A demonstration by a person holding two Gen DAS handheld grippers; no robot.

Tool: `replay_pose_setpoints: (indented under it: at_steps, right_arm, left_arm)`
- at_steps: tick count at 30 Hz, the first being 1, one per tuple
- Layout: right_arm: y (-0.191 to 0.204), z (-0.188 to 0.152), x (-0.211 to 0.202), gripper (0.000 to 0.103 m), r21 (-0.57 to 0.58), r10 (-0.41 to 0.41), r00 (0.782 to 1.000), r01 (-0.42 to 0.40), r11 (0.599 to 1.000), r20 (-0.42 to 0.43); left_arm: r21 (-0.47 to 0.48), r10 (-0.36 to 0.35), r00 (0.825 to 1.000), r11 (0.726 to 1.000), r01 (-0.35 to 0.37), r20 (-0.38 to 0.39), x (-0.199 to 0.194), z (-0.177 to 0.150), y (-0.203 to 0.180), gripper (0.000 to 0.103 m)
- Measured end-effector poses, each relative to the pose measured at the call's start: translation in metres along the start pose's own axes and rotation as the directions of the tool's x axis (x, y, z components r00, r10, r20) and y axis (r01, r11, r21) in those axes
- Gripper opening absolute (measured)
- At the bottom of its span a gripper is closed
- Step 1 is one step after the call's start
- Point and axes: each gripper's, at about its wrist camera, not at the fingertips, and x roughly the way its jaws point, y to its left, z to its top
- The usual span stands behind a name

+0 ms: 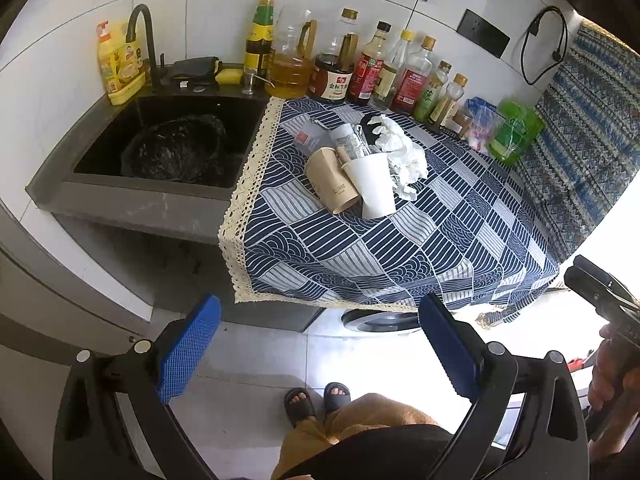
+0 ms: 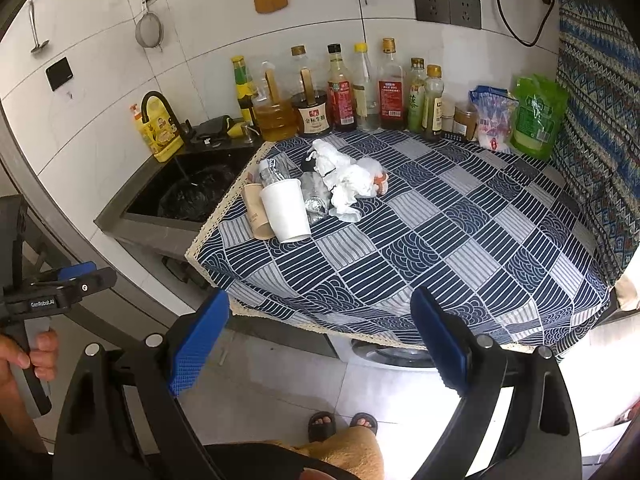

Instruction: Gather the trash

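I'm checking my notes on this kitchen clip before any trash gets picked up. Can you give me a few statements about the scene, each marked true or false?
1. Both grippers hold nothing, jaws apart. True: the left gripper and right gripper are open and short of the counter.
2. The white paper cup stands upright. False: it lies on its side beside the brown paper cup.
3. A black trash bag sits in the sink. True.
4. The crumpled tissues lie on the floor. False: they are on the patterned cloth.

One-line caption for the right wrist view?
Open right tongs face a trash pile, white cup foremost, on the checked tablecloth beside a bag-lined sink.
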Motion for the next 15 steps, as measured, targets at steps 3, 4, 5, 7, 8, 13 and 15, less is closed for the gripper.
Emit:
replay_pose_setpoints:
  at_steps: [3, 4, 5, 7, 8, 13, 15]
  right_arm:
    - [0.0019, -0.0003, 0.0008, 0.091, 0.003, 0.003, 1.000, -0.003, 1.000, -0.003]
    - [0.0028, -0.0004, 0.0005, 0.091, 0.003, 0.004, 1.000, -0.004, 1.000, -0.003]
    - [0.0038, -0.0005, 0.0000, 0.091, 0.004, 0.004, 1.000, -0.004, 1.000, -0.002]
    - [0.0059, -0.0001, -0.0011, 0.091, 0.001, 0.005, 1.000, -0.005, 1.000, 0.002]
    - [0.0061, 0.0007, -0.0016, 0.091, 0.001, 0.004, 1.000, -0.004, 1.000, 0.004]
    - [0.0058, 0.0014, -0.0020, 0.091, 0.005, -0.002, 1.000, 0.002, 1.000, 0.002]
    - [0.0072, 0.0023, -0.0019, 0.091, 0.003, 0.003, 1.000, -0.003, 1.000, -0.001]
  left_arm:
    - [-0.001, -0.001, 1.000, 1.000, 0.001, -0.002, 0.0004, 0.0002, 0.0009, 0.096]
    - [0.001, 0.000, 1.000, 1.000, 0.000, -0.001, 0.0001, 0.0007, 0.0010, 0.096]
    - [0.002, 0.000, 1.000, 1.000, 0.000, 0.001, -0.0001, 0.0007, 0.0011, 0.096]
    - [-0.004, -0.005, 1.000, 1.000, 0.005, -0.002, 0.0001, 0.0017, 0.0017, 0.096]
    - [-0.006, -0.006, 1.000, 1.000, 0.006, -0.002, -0.0003, 0.0019, 0.0018, 0.096]
    - [-0.007, -0.010, 1.000, 1.000, 0.010, 0.002, -0.0021, 0.0032, 0.0052, 0.096]
    - [-0.005, -0.009, 1.000, 1.000, 0.009, 0.004, -0.0022, 0.0028, 0.0062, 0.096]
